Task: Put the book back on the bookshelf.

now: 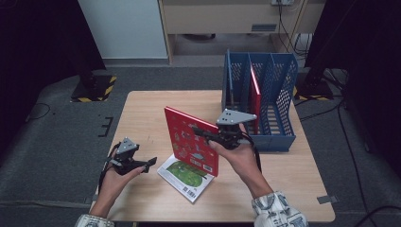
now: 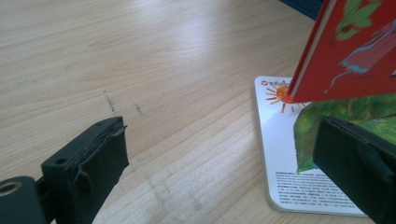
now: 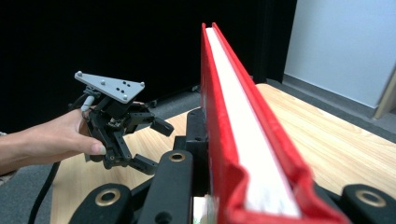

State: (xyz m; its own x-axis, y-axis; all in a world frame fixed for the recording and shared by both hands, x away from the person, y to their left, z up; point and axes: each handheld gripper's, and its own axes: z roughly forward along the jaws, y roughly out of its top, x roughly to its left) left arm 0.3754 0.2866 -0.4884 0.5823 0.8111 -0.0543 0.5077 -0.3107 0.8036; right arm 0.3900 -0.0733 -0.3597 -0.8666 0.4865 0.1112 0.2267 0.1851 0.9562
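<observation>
Right gripper [image 1: 204, 134] clamped on the red book [image 1: 191, 141], fingers pressed on both covers near the upper right edge as the high view gives it, spine side toward the fingers in the right gripper view. Held upright above the table [image 1: 293, 179], cover facing the person, lower corner hanging just over a second book [image 1: 184, 177]. Long axis standing roughly vertical, leaning a little to the left at the top; in the right gripper view the page block [image 3: 243, 126] running straight away between the two red covers.

Second book lying flat on the table, white back cover with a green picture and barcode up, long axis slanting from near-right to far-left in the high view, beneath the red one.

Left gripper [image 1: 150, 162] held low over the table to the left of the flat book, fingers [image 2: 91, 158] spread wide with bare wood between them, nothing gripped; right-hand finger in the left gripper view overlapping the flat book's edge, contact not clear.

Blue file rack [image 1: 283, 137] at the far right of the table, one red book [image 1: 256, 92] already standing in a middle slot
</observation>
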